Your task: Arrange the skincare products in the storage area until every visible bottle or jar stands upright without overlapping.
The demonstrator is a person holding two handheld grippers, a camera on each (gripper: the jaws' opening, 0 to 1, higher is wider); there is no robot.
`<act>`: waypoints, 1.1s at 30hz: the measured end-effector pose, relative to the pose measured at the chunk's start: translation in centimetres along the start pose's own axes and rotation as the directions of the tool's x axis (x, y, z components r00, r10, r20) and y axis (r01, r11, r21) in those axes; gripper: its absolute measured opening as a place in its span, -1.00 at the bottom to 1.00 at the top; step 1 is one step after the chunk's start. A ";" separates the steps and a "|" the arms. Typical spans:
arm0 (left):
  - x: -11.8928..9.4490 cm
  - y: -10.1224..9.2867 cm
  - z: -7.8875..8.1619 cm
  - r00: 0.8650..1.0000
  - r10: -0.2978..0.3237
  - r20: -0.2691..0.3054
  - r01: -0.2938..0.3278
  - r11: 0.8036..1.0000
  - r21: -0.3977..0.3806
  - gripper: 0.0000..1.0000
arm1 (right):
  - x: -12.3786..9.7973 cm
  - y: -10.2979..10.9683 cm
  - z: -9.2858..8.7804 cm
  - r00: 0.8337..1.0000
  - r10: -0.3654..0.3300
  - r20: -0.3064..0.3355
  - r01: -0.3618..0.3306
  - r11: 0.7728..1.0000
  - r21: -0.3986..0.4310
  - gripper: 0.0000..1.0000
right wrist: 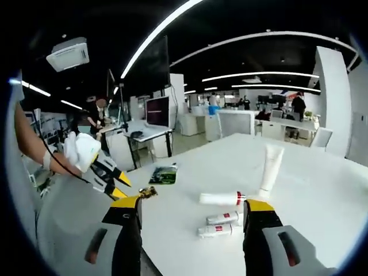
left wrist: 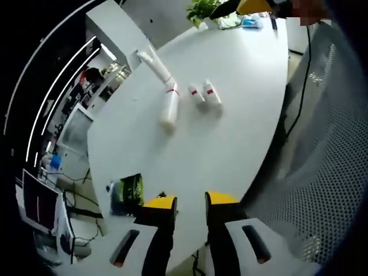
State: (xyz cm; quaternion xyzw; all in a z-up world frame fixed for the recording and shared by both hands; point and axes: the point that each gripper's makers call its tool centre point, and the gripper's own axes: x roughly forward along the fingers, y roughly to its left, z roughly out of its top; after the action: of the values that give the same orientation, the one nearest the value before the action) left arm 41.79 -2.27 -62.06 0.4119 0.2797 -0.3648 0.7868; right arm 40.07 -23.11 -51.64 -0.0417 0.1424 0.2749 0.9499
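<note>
A: Right gripper [right wrist: 195, 214] jaws spread, empty, above two small bottles [right wrist: 221, 224] lying near the table [right wrist: 322, 178] edge. Left gripper [right wrist: 118, 185] released too.

B: Others?

A: Larger bottle [right wrist: 221, 198] lies flat; tube [right wrist: 270, 167] stands upright.

B: Handling?

A: Probably light, slick plastic; grip mid-body. Open tabletop beyond, edge close.

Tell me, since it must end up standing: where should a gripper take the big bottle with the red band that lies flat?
Probably across the white body of the big bottle, away from its red band, coming down from above: it lies on its side on the white table, clear of the two small tubes, so the jaws can straddle it and tip it upright.
</note>
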 end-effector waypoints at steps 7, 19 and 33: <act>0.0 0.5 -0.5 0.999 0.021 -0.024 -0.020 0.999 0.049 -0.42 | -1.7 2.3 0.1 0.999 0.032 -0.014 -0.032 0.999 -0.043 0.28; 0.6 0.2 -1.5 0.993 -0.051 -0.107 0.055 0.998 0.032 -0.49 | -2.7 2.0 -1.5 0.999 -0.027 -0.037 0.024 0.995 -0.092 0.21; 7.9 1.1 7.0 0.968 -0.252 0.004 0.252 0.968 0.010 -0.34 | -2.6 1.6 -1.8 0.997 -0.071 -0.043 0.060 0.976 -0.208 0.03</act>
State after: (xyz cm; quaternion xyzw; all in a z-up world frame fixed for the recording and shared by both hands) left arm 48.27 -10.53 -63.91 0.3758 0.3261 -0.4641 0.7328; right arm 36.71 -23.36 -52.60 -0.1515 0.1357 0.2556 0.9451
